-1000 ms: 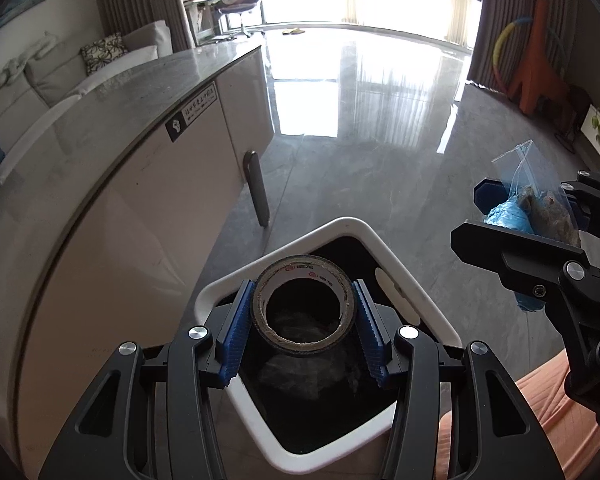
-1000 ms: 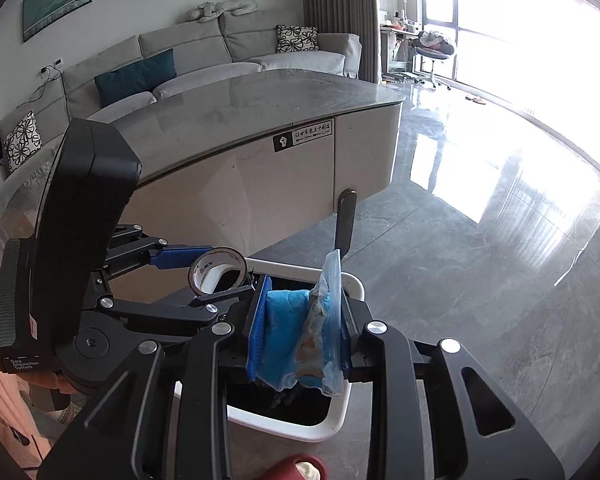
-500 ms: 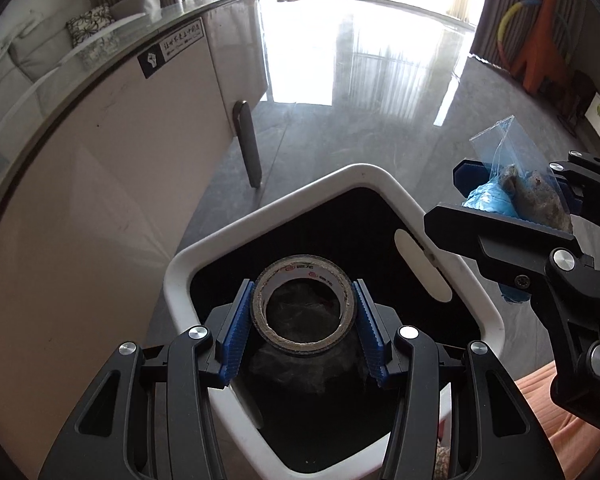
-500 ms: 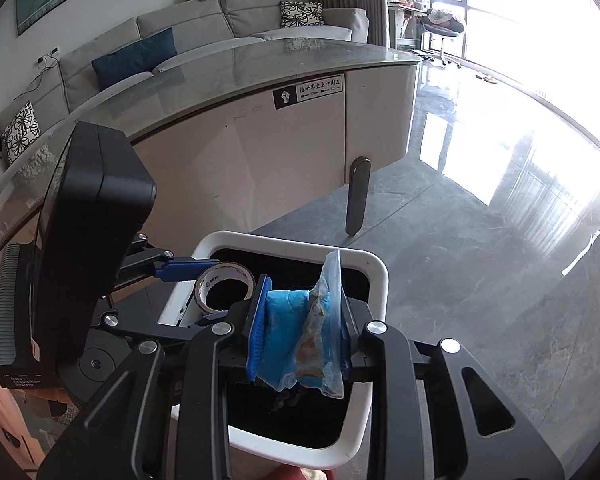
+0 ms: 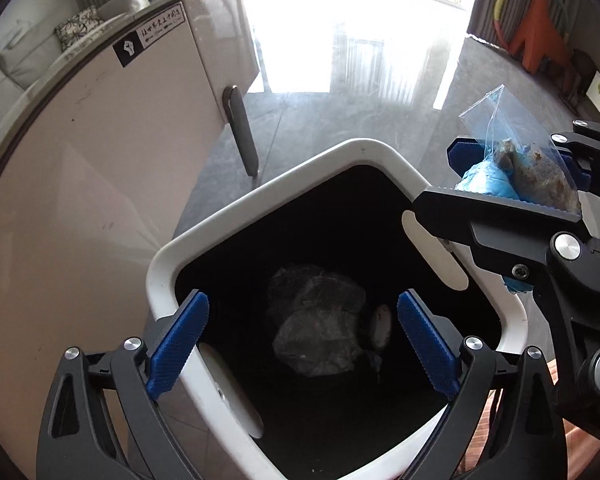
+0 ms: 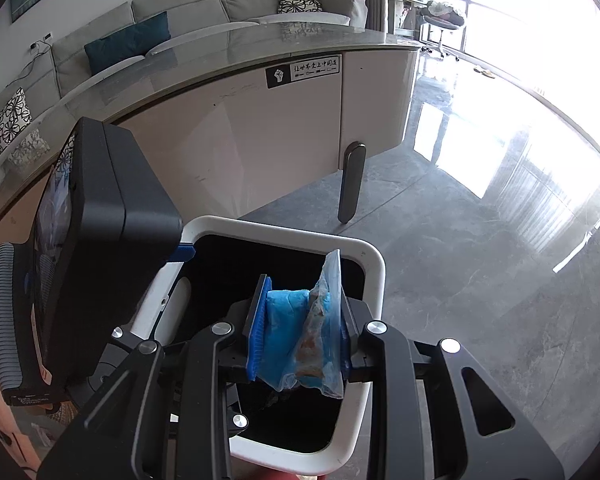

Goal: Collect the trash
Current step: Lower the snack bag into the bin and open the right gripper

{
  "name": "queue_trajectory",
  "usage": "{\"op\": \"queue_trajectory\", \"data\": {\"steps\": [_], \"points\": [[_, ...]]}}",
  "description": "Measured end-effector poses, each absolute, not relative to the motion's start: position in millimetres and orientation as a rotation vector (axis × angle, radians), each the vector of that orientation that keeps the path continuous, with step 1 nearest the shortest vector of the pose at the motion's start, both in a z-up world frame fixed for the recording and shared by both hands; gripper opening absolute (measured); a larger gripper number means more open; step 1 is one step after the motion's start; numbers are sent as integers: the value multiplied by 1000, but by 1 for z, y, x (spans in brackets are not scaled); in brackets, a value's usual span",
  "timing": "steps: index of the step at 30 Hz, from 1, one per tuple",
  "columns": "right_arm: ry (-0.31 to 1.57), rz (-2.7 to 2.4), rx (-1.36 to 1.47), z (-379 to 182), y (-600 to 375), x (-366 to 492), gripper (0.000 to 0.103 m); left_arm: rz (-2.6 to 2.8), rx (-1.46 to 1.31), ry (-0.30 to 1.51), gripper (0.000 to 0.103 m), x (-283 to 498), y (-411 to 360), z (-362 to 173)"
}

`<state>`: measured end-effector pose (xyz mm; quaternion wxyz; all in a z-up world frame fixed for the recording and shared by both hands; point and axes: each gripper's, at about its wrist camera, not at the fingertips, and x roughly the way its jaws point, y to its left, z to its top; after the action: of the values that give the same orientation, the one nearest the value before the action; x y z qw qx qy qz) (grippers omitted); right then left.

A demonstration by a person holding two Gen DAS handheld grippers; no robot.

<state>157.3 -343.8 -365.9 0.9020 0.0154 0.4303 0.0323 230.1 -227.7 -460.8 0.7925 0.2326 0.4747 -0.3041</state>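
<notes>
A white trash bin with a black liner stands on the floor beside the counter; it also shows in the right wrist view. My left gripper is open and empty right over the bin's mouth. Crumpled clear plastic and the edge of a tape roll lie at the bottom. My right gripper is shut on a clear plastic bag holding blue and brownish trash, at the bin's right rim; the bag also shows in the left wrist view.
A curved white counter with a grey stone top rises left of the bin, with a dark upright handle at its end. Glossy grey floor spreads to the right. A sofa stands behind the counter.
My left gripper has opened and let the tape roll fall into the bin. Both grippers have come lower and closer over the bin. The right gripper still holds the bag.
</notes>
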Motion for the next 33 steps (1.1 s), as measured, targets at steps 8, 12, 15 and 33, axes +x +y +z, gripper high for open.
{"op": "queue_trajectory", "data": {"steps": [8, 12, 15, 33], "points": [[875, 70, 40, -361, -342, 156, 30, -599, 505, 951, 95, 233, -215, -435], [874, 80, 52, -361, -340, 158, 30, -572, 494, 925, 95, 233, -200, -421], [885, 93, 63, -363, -337, 161, 30, -553, 483, 912, 95, 235, -188, -410], [1045, 122, -16, -418, -309, 195, 30, -482, 468, 848, 95, 229, -143, -373]]}}
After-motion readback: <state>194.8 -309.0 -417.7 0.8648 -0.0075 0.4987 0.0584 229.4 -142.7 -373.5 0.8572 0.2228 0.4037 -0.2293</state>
